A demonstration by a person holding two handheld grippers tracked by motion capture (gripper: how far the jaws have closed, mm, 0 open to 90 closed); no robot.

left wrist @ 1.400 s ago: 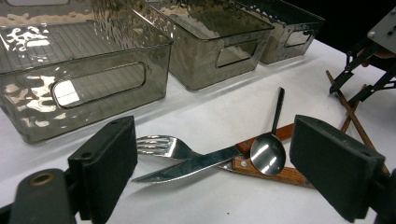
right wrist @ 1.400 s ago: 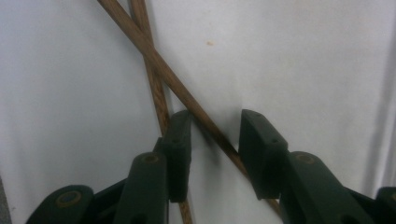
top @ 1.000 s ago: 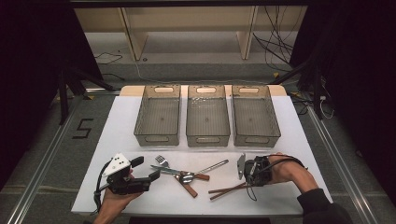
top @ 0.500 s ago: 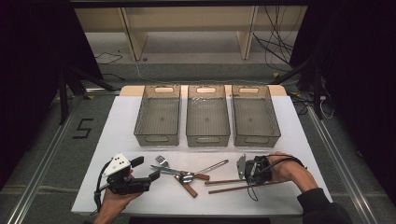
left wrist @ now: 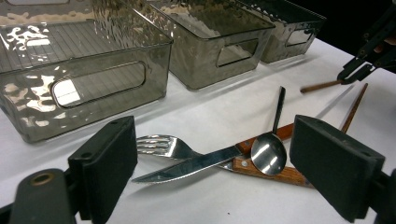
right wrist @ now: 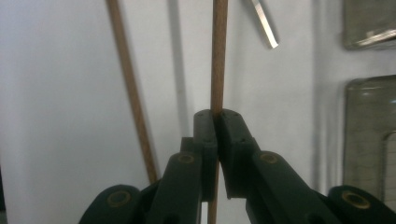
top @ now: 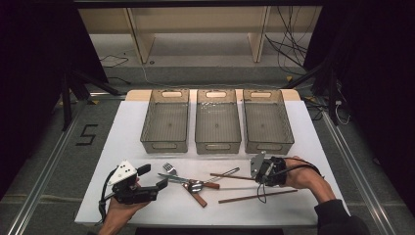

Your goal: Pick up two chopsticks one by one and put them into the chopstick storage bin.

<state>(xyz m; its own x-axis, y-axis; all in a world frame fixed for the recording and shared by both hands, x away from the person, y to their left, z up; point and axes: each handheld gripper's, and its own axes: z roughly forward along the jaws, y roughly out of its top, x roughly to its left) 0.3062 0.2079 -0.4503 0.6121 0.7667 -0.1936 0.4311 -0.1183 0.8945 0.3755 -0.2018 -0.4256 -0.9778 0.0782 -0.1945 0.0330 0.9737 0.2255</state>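
Note:
My right gripper [top: 255, 176] is shut on a brown chopstick [top: 230, 176] that points left toward the cutlery pile; in the right gripper view the jaws [right wrist: 218, 116] pinch the chopstick [right wrist: 218, 56] tight. A second chopstick [top: 257, 197] lies on the white table just in front of it. The pile holds a fork [top: 169, 168], a knife [top: 175, 178], a spoon [top: 195, 185] and a wooden-handled piece [top: 198, 199]. My left gripper [top: 154, 177] stands open just left of the pile, with the fork [left wrist: 163, 145], knife [left wrist: 187, 166] and spoon [left wrist: 268, 154] ahead of its jaws.
Three clear grey bins stand side by side at the back of the table: left [top: 165, 120], middle [top: 217, 120], right [top: 267, 120]. The white table [top: 122, 137] has free room on both sides of the bins. The table's front edge runs close behind both hands.
The right gripper has separated one chopstick from the pair and swung it level, pointing left; the other chopstick now lies alone on the table. The left gripper has not moved.

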